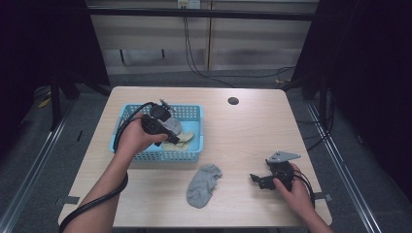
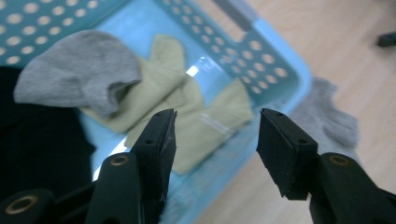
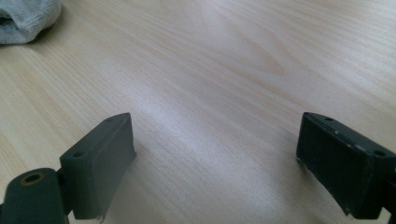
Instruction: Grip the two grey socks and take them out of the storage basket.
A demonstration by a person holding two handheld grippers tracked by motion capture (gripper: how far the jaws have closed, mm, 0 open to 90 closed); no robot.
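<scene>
A light blue perforated basket (image 1: pixel 124 116) stands on the left half of the table. Inside lie pale yellow-green socks (image 2: pixel 205 121) and a grey sock (image 2: pixel 79 70), with dark cloth (image 2: pixel 37 140) beside them. My left gripper (image 1: pixel 174 137) hovers over the basket, open, its jaws (image 2: pixel 217 140) spread above the yellow-green socks with nothing between them. Another grey sock (image 1: pixel 203 185) lies flat on the table in front of the basket; its edge (image 3: pixel 23 18) shows in the right gripper view. My right gripper (image 1: pixel 256 180) rests low over bare wood at the front right, open and empty.
The wooden table (image 1: pixel 252 131) has a round dark hole (image 1: pixel 233 101) near its far edge. Cables trail from both grippers. Beyond the table are a grey floor, dark curtains at both sides and a panelled wall with hanging wires.
</scene>
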